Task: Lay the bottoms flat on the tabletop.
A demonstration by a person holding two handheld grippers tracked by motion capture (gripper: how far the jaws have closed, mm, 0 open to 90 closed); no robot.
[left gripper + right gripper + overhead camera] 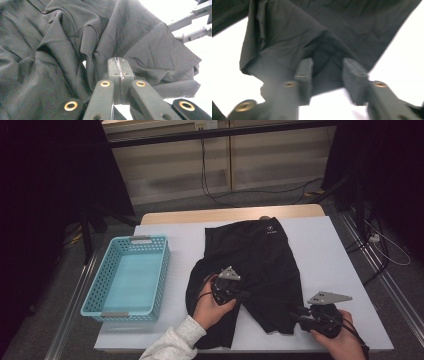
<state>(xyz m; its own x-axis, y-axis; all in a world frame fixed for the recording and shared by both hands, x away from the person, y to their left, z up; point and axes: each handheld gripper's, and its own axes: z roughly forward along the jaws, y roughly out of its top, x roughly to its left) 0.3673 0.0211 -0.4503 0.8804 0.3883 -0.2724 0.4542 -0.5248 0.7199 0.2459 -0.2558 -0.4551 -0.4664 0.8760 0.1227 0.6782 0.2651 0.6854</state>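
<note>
A pair of black shorts [260, 255] lies spread on the white table top [330, 250], waistband at the far side, legs toward me. My left gripper [246, 295] rests over the crotch area; in the left gripper view its jaws [117, 66] are pressed together, and folds of the shorts [62, 50] gather at their tips. My right gripper [294, 311] sits at the hem of the right leg near the table's front edge. In the right gripper view its jaws [328, 72] stand apart, the hem of the shorts [312, 37] lying between and beyond them, untouched by the pads.
A light blue plastic basket [161, 270] stands on the left of the table with nothing in it. Bare white surface lies right of the shorts. Cables run across the floor behind the table.
</note>
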